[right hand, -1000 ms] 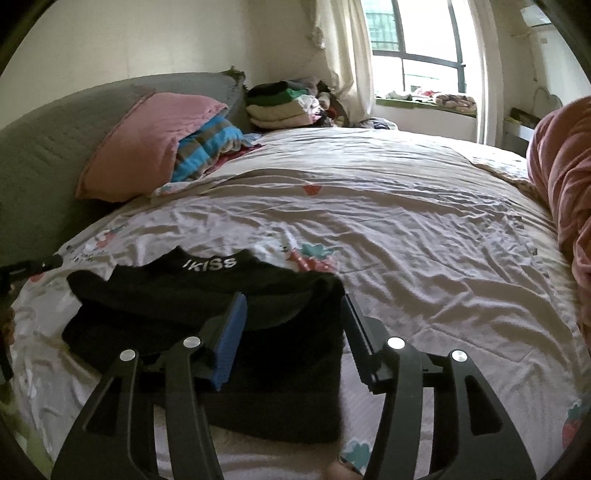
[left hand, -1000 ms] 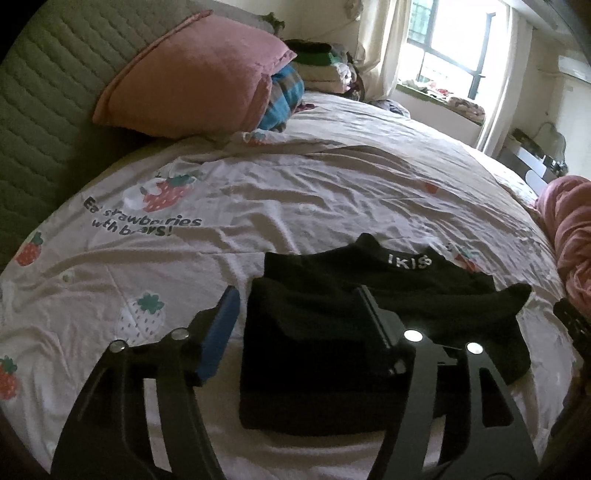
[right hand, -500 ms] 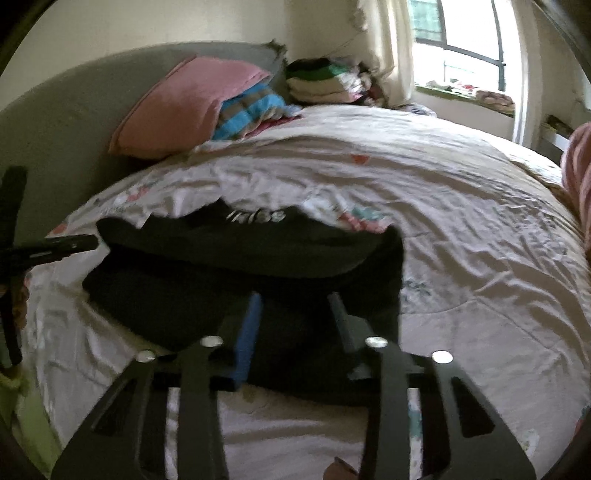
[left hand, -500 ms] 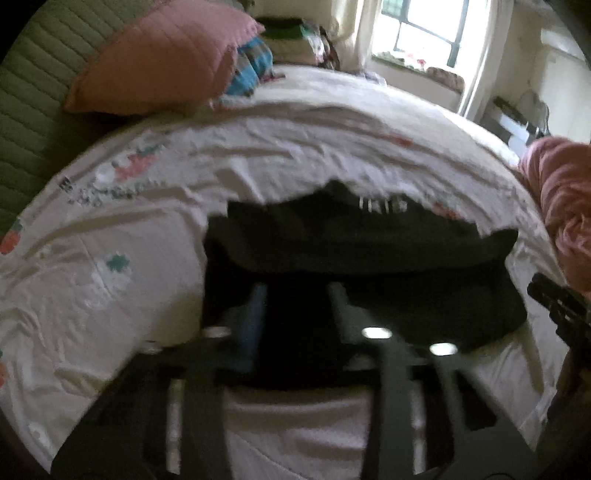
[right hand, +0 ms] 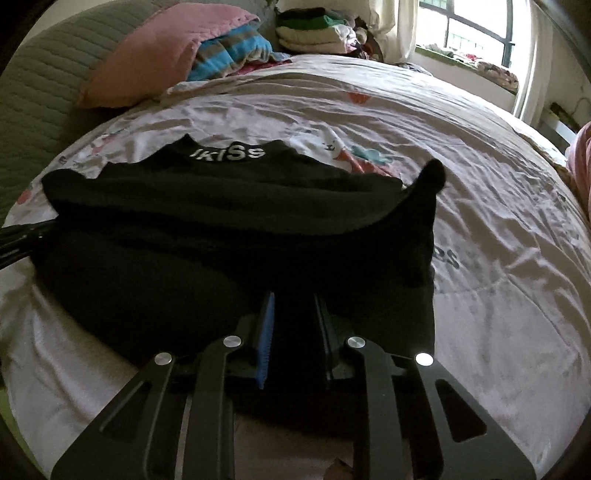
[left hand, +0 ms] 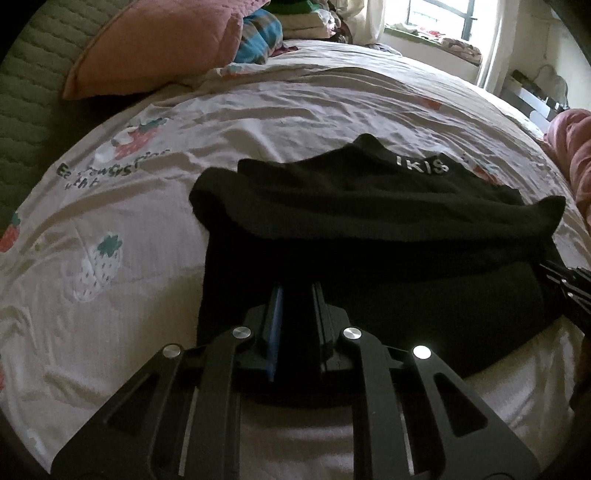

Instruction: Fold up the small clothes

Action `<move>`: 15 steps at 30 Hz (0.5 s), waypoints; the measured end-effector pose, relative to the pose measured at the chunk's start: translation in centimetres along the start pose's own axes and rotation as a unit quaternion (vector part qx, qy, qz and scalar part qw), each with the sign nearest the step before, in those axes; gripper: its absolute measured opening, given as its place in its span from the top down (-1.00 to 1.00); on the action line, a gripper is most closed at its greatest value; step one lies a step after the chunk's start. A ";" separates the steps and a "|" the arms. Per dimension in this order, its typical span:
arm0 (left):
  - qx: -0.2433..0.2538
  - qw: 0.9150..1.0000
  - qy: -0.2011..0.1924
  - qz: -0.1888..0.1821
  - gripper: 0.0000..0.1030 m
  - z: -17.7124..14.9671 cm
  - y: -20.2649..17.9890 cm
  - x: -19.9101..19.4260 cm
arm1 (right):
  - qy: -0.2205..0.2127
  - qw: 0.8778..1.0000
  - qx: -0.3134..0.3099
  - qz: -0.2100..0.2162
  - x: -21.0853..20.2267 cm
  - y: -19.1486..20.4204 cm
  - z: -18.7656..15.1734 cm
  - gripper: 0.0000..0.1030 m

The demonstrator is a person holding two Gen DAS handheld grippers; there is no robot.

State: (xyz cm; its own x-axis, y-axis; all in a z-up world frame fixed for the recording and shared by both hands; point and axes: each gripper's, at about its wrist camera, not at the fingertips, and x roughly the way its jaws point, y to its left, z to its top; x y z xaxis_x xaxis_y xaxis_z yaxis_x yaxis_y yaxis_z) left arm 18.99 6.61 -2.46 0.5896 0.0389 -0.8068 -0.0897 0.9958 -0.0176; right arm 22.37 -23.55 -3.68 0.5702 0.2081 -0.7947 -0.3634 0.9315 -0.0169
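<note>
Both grippers had come down onto the near hem of the black garment [left hand: 369, 229] since the earlier frames, and their jaws had just been closing. At the bottom centre of the left wrist view, the left gripper [left hand: 297, 295] stood clenched on the dark cloth, a narrow band of fabric pinched between the jaws. The right gripper [right hand: 293, 301] was likewise clamped on the hem at the bottom centre of its own view.

Inspection found the garment lying folded across the middle of both frames on the bed sheet [left hand: 155, 221], a pale sheet printed with strawberries, its lettered neckband turned toward the top of the frame. One corner of the cloth stood up at right of centre in the right wrist view.

Surroundings: a pink pillow [left hand: 155, 48] leaned on the quilted green headboard [left hand: 26, 92] at upper left, with striped blue fabric [left hand: 258, 35] just beside it. A stack of folded clothes [right hand: 314, 33] sat at top centre, near the window [right hand: 476, 26]. Pink bedding [left hand: 576, 147] lay at the right edge. Nothing stood between the grippers and the hem.
</note>
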 end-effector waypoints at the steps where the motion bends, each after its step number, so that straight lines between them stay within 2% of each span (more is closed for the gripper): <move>1: 0.002 1.000 0.000 0.002 0.83 0.2 0.0 0.2 | -0.001 1.000 -0.002 0.000 0.3 0.0 0.3 0.61; 10: -0.001 1.000 0.008 0.010 0.83 2.1 0.0 2.4 | -0.013 1.000 0.011 0.003 2.6 -0.6 3.2 0.61; 15: -0.007 1.000 0.005 0.012 0.83 3.4 0.0 3.2 | -0.037 0.999 0.028 0.013 3.4 -1.6 4.6 0.61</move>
State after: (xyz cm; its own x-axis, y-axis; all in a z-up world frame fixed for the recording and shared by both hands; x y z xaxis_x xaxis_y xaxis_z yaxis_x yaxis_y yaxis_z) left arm 23.60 6.99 -3.05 0.5792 0.0624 -0.8128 -0.1148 0.9934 -0.0056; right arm 28.30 -23.01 -3.62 0.6140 0.2519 -0.7480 -0.3387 0.9401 0.0386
